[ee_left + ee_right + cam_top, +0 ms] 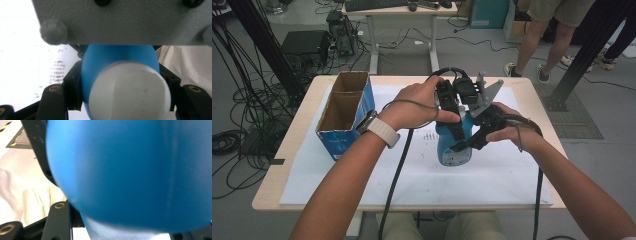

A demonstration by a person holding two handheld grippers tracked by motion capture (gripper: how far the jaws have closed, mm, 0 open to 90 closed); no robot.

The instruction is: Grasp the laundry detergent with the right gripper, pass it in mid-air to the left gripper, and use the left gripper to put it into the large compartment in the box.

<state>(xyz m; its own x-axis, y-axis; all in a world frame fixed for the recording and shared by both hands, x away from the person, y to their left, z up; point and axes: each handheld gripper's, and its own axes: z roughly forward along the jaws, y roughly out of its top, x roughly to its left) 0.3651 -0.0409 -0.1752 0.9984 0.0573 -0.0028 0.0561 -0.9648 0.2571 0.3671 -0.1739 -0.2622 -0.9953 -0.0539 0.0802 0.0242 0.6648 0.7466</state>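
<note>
On the white paper sheet (362, 185) that covers the light wooden table (274, 185), seen from the high view, I have a blue plastic bottle (453, 150) standing near the sheet's middle. It is smooth and rounded, with a pale printed label low on its body. My left gripper (457, 131) comes down over the bottle's top, its black jaws running along the bottle's upper side. My right gripper (464, 145) meets the bottle from the right, jaws on its body. A grey three-cornered plate (487, 95) stands just behind the bottle. Well to the bottle's left sits an open cardboard box (344, 112), blue outside, raw brown inside, with two compartments. A pale woven watch strap (384, 129) wraps my left wrist.

Along the left gripper view, the bottle (105, 60) sits between the two black jaws, its rounded white cap (130, 92) facing the camera. The cap is matte and slightly domed. Both jaws press the blue sides just behind the cap: closed on the bottle. The grey plate (125, 22), finely grained, spans the view above the bottle.

Along the right gripper view, the bottle (130, 175) lies very near the lens as a smooth, glossy blue curve. One black jaw shows just left of the bottle, against it; this gripper is clamped on the bottle body.
</note>
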